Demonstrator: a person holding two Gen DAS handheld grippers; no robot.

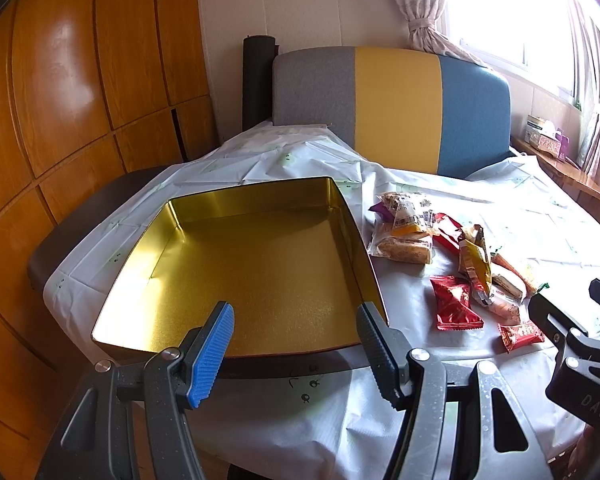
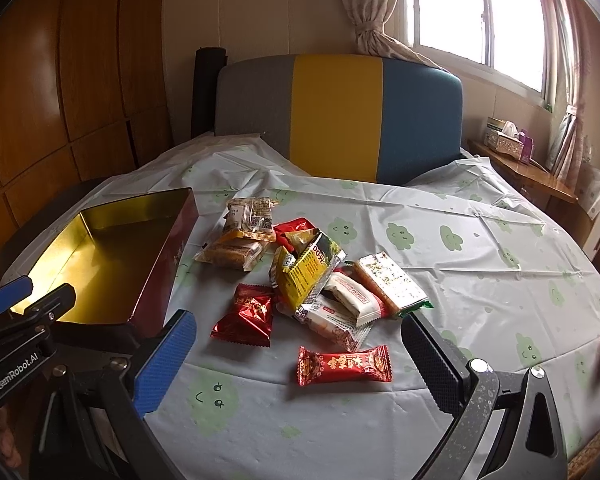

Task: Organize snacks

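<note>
In the left wrist view, the left hand-held gripper point(image 1: 296, 344) is seen with its jaws spread wide and nothing between them, poised over the near edge of an open gold-lined tin point(image 1: 256, 264). The tin is empty and is set toward the left edge of the tabletop point(image 1: 380, 420), which is covered by a pale cloth. A heap of wrapped snacks point(image 1: 452, 256) is seen just beside the tin's right wall, apart from it. Part of the right hand-held gripper point(image 1: 572, 332) is visible at the right margin.

In the right wrist view, the right hand-held gripper point(image 2: 300, 364) is likewise held wide and empty, pointed down at the pile. A long red candy bar point(image 2: 344, 365) lies nearest, between the jaws' line and toward the near edge of the tabletop. A red foil packet point(image 2: 246, 314) lies just beyond it, and a yellow packet point(image 2: 304, 276) rests on top of white-wrapped cakes point(image 2: 348, 304).

The packets are judged light, soft and crinkly, with slippery film. The cakes could be crushed, so a gentle pinch across the middle or on a sealed end is advised. The lone red bar is judged the easiest to take first.
</note>
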